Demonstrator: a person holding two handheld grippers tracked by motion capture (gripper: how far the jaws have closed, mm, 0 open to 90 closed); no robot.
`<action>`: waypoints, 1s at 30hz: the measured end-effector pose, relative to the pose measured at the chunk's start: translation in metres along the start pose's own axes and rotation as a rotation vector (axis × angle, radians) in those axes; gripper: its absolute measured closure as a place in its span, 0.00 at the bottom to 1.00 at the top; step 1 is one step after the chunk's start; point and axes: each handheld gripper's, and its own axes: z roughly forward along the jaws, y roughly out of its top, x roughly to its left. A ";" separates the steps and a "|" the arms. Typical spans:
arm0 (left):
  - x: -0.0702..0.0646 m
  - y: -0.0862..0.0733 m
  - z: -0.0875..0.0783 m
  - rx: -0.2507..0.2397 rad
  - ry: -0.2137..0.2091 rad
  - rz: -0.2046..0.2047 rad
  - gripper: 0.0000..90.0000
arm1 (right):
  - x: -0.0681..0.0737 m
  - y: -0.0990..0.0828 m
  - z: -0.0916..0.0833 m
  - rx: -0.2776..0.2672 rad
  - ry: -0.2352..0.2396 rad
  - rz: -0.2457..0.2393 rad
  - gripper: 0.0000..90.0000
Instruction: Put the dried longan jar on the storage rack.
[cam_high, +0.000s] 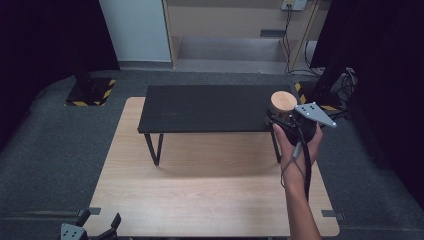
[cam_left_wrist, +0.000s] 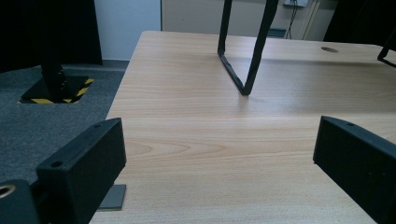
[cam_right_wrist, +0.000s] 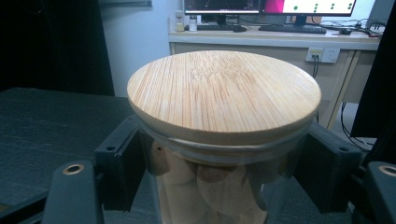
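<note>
The right tongs (cam_high: 284, 119) pinch the jar (cam_right_wrist: 219, 186) below its lid (cam_right_wrist: 224, 91), left tongs (cam_left_wrist: 219, 154) spread; the smooth, maybe glass, jar could slip onto the black shelf (cam_high: 210, 107).

The glass jar (cam_right_wrist: 219, 186) stands upright, its round bamboo lid (cam_right_wrist: 224, 91) seated on top. It sits above the black shelf's (cam_high: 210, 107) right end.

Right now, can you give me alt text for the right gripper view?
A glass jar with a round bamboo lid sits clamped between the right tongs, above a black shelf. Behind are a pale wall and a desk with monitors.
</note>
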 end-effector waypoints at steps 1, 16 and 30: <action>0.000 0.000 0.000 0.000 0.000 0.000 0.01 | 0.000 0.001 0.002 0.002 -0.001 -0.004 0.29; 0.003 -0.001 0.001 0.006 0.001 -0.004 0.01 | -0.010 0.003 0.031 0.048 -0.043 -0.011 0.29; 0.004 -0.001 0.004 0.008 0.001 -0.006 0.02 | -0.013 -0.001 0.038 0.065 -0.044 -0.012 0.29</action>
